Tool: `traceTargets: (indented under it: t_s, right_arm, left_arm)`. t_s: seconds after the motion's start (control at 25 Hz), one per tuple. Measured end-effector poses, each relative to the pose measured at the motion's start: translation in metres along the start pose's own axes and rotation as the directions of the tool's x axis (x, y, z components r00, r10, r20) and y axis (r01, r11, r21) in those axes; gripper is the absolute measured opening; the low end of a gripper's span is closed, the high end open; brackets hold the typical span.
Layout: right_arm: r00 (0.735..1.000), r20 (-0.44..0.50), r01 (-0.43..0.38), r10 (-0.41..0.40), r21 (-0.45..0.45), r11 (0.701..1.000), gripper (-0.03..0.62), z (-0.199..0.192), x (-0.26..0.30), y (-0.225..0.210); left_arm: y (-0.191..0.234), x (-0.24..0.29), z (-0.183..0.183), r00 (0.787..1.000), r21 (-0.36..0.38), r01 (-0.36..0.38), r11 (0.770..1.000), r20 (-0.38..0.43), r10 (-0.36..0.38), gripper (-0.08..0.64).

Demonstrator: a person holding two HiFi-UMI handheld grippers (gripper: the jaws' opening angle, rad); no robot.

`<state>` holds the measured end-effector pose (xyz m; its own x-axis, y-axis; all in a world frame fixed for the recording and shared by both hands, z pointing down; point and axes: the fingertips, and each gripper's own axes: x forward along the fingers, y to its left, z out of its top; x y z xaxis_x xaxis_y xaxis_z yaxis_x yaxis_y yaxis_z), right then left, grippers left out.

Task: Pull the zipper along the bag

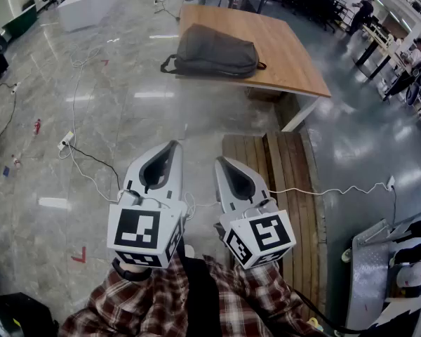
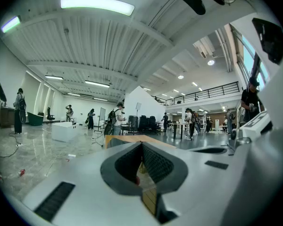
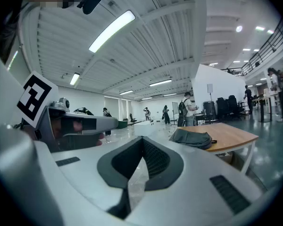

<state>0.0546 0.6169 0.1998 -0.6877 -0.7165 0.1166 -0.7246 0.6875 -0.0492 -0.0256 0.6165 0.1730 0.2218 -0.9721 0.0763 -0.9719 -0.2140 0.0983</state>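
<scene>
Left claw (image 1: 172, 144), lower centre-left: jaws together, nothing between them. Right claw (image 1: 219, 161), just beside it: likewise closed and empty. Both are carried low, apparently in transit. The grey fabric backpack (image 1: 214, 51) lies well apart on the wooden worktop (image 1: 295, 62), upper centre, zipper not yet reached.

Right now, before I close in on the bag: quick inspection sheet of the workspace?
Surface: wooden table, bare apart from the backpack.
Job's things: grey backpack lying flat near the table's left edge; zipper too small to make out.
Clutter: wooden pallet on the floor near the table; small red item, far left.
Grippers: left gripper and right gripper both shut, empty, well short of the table.
Cables: power strip with leads on the floor, left; white cable running across the pallet.
Surroundings: open hall, people at far-right desks.
</scene>
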Motion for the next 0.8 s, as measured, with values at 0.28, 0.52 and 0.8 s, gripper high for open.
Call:
traceTargets:
  t_s: [0.28,0.52,0.8]
  right_arm:
    - [1.000,0.010,0.009,-0.009,0.010,1.000,0.011,0.004,0.037,-0.029]
    - [0.999,0.010,0.042,-0.042,0.016,0.999,0.011,0.008,0.105,-0.065]
    - [0.994,0.036,0.104,-0.105,0.022,0.994,0.011,0.038,0.218,-0.106]
  left_arm:
    - [0.009,0.046,0.005,1.000,0.024,0.024,0.999,0.001,-0.024,0.011]
    - [0.042,0.115,0.007,0.997,0.028,0.071,0.997,-0.013,-0.071,0.011]
    - [0.108,0.210,0.033,0.990,0.052,0.144,0.988,-0.012,-0.143,0.011]
